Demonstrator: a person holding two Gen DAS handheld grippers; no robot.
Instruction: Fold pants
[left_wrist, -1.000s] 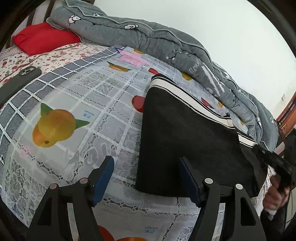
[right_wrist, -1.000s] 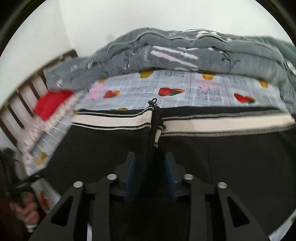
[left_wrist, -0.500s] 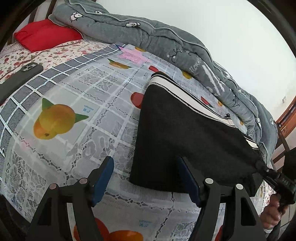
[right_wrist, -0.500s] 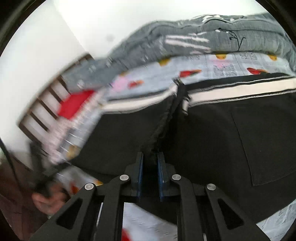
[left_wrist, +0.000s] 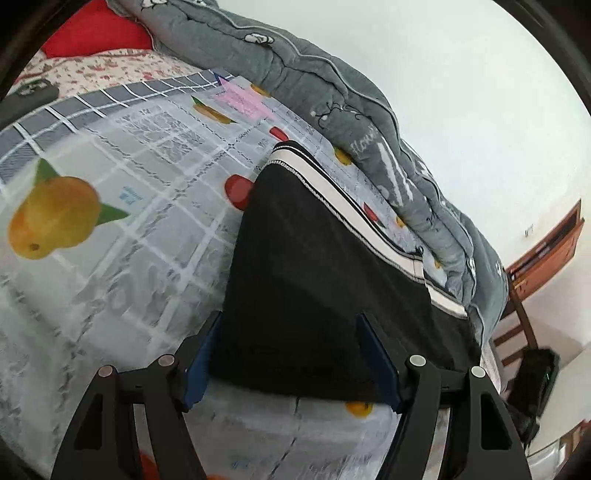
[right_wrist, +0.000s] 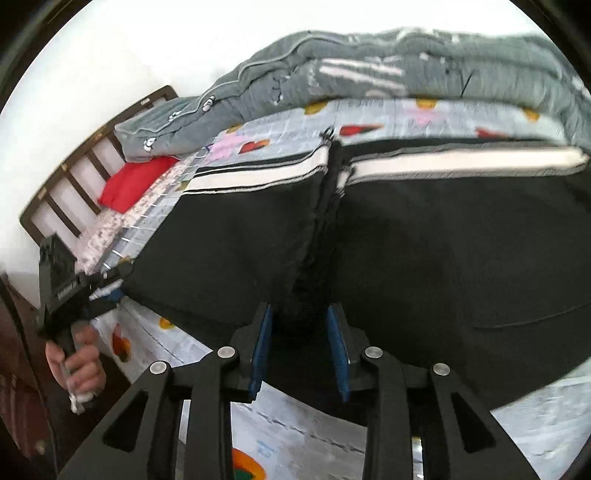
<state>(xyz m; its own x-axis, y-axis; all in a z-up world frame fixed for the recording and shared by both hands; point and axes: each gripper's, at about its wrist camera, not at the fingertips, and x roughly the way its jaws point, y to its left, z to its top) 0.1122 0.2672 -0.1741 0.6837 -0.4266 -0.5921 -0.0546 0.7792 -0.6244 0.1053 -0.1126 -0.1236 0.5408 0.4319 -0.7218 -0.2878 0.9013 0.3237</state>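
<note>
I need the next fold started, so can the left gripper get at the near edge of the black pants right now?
Probably yes: the left gripper is open, the near edge of the black pants lies between its fingers, nothing covering it.

Place: a bedroom in a home
Bed (left_wrist: 122, 258): covered by a fruit-print sheet
Headboard (right_wrist: 74, 177): dark wooden slats against a white wall
Bedding: rolled grey quilt (left_wrist: 332, 96), red pillow (right_wrist: 136, 182)
Furniture: wooden shelf (left_wrist: 546, 251) by the wall
</note>
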